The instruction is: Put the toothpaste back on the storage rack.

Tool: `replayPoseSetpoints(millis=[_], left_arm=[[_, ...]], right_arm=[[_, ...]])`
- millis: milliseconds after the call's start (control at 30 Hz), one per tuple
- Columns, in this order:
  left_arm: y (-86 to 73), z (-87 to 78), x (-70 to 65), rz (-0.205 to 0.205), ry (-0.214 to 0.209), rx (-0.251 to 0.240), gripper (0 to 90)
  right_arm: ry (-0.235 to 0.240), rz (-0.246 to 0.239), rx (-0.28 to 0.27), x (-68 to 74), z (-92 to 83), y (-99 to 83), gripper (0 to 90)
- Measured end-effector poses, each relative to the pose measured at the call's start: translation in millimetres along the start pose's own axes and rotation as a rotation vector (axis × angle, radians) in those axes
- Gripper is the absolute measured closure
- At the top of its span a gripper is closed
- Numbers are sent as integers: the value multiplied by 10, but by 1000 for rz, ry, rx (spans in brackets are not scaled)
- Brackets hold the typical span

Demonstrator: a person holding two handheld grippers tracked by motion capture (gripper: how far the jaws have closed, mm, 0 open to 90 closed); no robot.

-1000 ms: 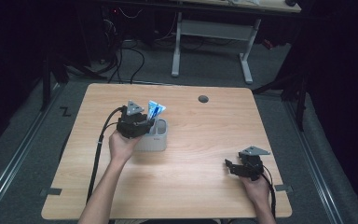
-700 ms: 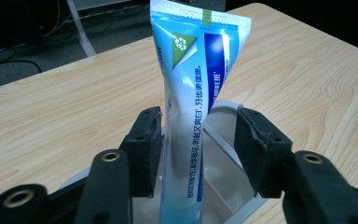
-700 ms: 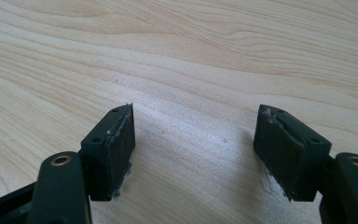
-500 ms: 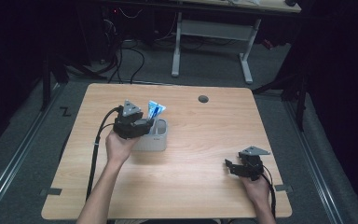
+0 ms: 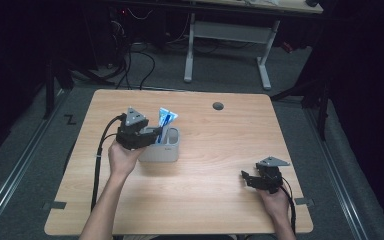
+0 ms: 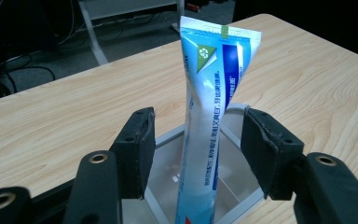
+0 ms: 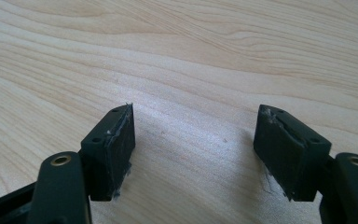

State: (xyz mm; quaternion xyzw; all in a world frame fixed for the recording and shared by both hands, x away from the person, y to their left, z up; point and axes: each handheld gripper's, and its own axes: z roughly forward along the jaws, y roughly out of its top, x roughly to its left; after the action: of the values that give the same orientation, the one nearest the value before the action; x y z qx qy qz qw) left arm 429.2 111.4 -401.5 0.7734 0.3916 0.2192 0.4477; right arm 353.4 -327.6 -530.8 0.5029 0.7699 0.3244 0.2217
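Blue-and-white toothpaste tube (image 6: 209, 116) stands upright in the grey holder (image 5: 162, 150); our left tongs (image 6: 196, 149) have just been opening around it, untouching. Far from the holder, our right tongs (image 7: 193, 149) gape over bare bench (image 7: 214, 46).

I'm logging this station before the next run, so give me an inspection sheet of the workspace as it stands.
Surface: wooden table, round grommet hole near the far edge.
Job's things: blue-and-white tube standing upright in a grey holder.
Clutter: nothing seen.
Grippers: left tool jaws have just been opening, tube between them, pads apart from it; right tool open over bare wood, nothing between.
Cables: one black cable trails from the left tool.
Surroundings: dark room, white desk frame behind.
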Motion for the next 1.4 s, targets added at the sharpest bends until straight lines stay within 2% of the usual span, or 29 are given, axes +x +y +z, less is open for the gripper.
replayPoseSetpoints(millis=[433,700,1400], left_arm=[[-22,-119,48,-3,15,-10,448],[-35,-213,83,10,35,-9,448],[-163,-346,152,-11,55,-18,446]], right_arm=[[0,0,0,0,0,0,293],[0,0,0,0,0,0,293],[0,2,1,2,-1,0,293]])
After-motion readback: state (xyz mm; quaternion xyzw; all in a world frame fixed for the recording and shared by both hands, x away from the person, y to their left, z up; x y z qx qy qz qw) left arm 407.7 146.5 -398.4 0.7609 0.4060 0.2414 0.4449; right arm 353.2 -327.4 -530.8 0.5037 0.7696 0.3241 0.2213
